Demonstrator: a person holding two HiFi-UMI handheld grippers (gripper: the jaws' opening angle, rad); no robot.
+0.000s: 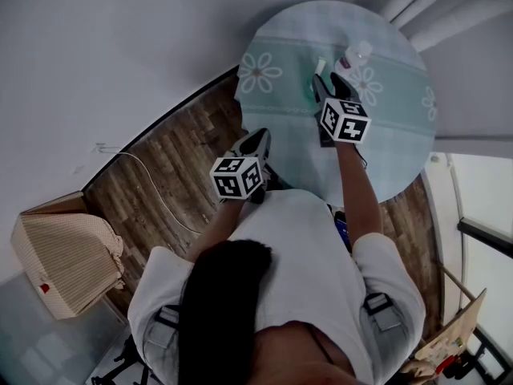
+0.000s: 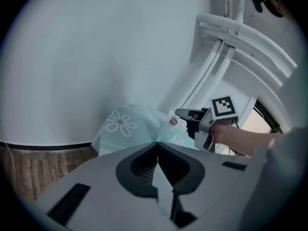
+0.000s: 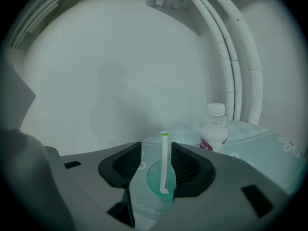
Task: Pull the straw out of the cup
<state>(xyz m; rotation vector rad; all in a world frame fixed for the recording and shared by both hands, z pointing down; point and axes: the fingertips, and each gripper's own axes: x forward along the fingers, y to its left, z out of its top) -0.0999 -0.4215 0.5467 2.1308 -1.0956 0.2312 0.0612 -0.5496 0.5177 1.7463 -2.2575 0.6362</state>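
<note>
Right gripper [image 3: 156, 150] hung wide open w/ our straw [image 3: 165, 158] upright between its jaws, untouched, in the green cup [image 3: 154, 179] on the bench [image 3: 260, 139]; closing off-centre could tip the cup, we judged.

The bench [image 1: 401, 143] is covered in a matt, pale teal cloth printed with white daisies. The floor [image 1: 160, 183] is dark wood plank with a visible grain. The cup [image 3: 154, 178] is translucent green plastic, faintly textured inside. The straw [image 3: 164, 158] looks matt white with a green tip. The bottle [image 3: 214, 131] is clear plastic with a white cap and a glossy label. The left claw [image 2: 158, 148] and right claw [image 3: 156, 150] have smooth, matt grey plastic shells, and their pads [image 3: 185, 165] are black and finely ribbed. The pipes [image 3: 231, 57] are white-painted and speckled. The wall [image 3: 120, 71] is matt white. The box [image 1: 64, 251] at far left wears beige checked cloth.
</note>
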